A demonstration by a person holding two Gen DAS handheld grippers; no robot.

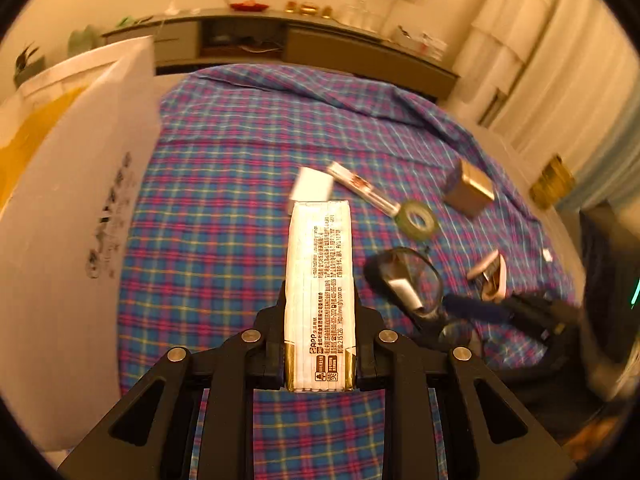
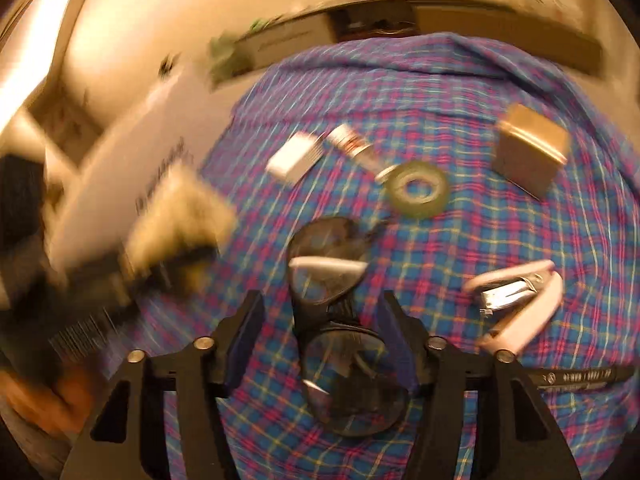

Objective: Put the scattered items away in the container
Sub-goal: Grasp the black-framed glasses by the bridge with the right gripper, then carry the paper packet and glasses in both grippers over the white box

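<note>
At the far left stands the white container [image 1: 80, 184], just beside the plaid cloth [image 1: 240, 160]. The left gripper [image 1: 320, 312] is closed on a tissue pack [image 1: 320, 280], whose long axis runs straight ahead along the fingers, and this hand is the nearer one to the container. More to the right, the glasses [image 2: 340, 320] lie on the cloth between the wide open fingers of the right gripper [image 2: 320, 320], not touching the pads, long axis along the fingers
</note>
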